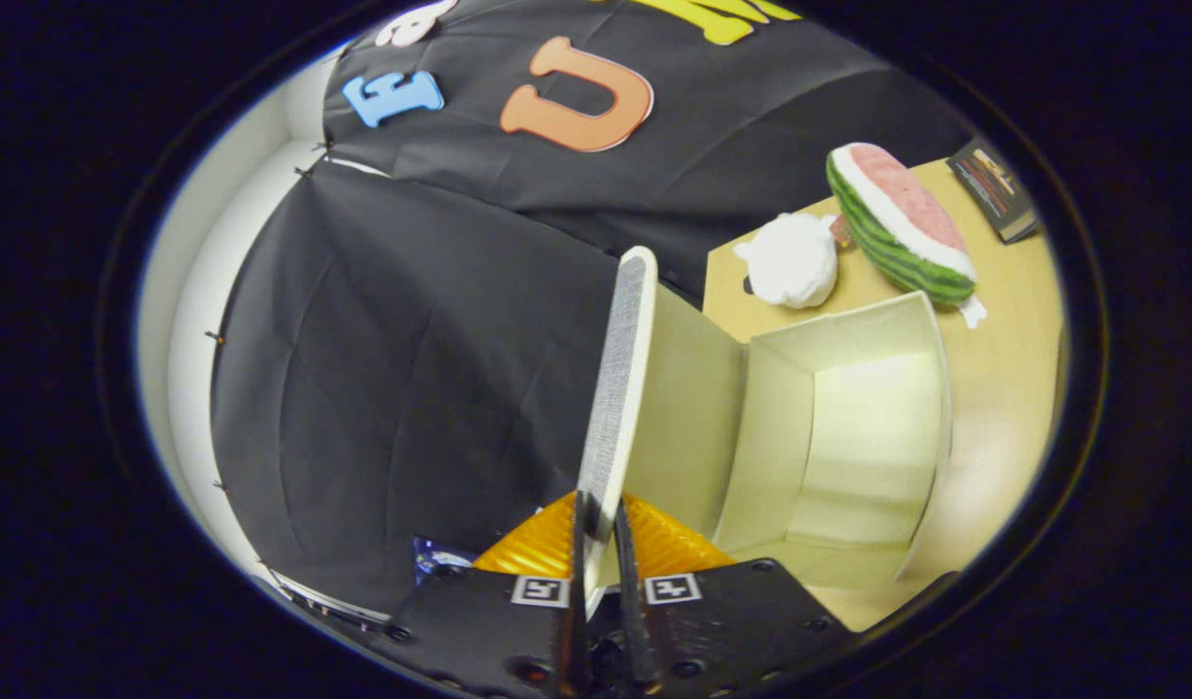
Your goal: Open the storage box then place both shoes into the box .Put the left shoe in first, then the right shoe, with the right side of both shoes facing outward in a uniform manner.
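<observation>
Pinching the edge of the box lid (617, 388), the gripper (601, 544) has its two fingers nearly closed, one pressing each face of the raised flap. Just beyond them the storage box (931, 388) stands open on the table (1013, 320), its pale interior bare. A plush watermelon slice (897, 223) lies further back.

watermelon plush (902, 223), white plush (792, 260), dark booklet (994, 187), table (1009, 330)

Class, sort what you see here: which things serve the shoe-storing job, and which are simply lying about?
Job:
- storage box, open and empty
- its lid, pinched by the gripper

Lying about:
- watermelon-slice toy
- white plush
- dark booklet
- wooden table
</observation>
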